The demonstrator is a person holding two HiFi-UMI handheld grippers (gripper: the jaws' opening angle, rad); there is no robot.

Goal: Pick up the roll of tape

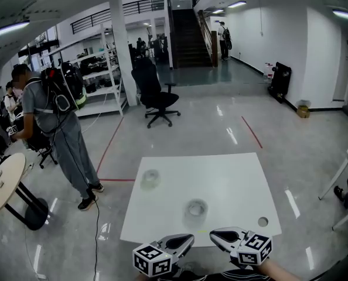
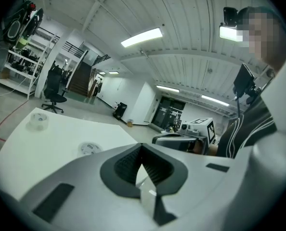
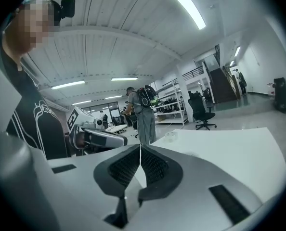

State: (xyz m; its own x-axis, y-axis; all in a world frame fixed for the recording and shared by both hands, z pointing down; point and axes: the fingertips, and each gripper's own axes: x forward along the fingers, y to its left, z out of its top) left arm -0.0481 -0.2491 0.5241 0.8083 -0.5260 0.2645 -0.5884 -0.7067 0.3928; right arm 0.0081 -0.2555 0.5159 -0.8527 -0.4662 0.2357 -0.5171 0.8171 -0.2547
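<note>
The left gripper (image 1: 187,239) is shut tight, and nothing is held between its jaws. The right gripper (image 1: 216,235) is shut tight too, and it is empty. Both are low at the near edge of the white table (image 1: 232,174), with their tips turned toward each other.

Just past them, close to the table's near edge and about midway along it, a clear roll of tape (image 1: 195,208) is lying flat. A second roll (image 1: 150,179) is seen nearer the table's middle, toward its left side. A small round spot (image 1: 263,221) is seen by the table's near right corner. What it is cannot be told.

Nothing has been picked up yet. The closer roll is probably the easy one to get. The jaws of one gripper should be opened wide first. Then that gripper should be turned toward the roll and brought down with one jaw on each side of it. The jaws should be shut gently, because clear tape looks light and slippery. The other gripper should be kept out of the way.
</note>
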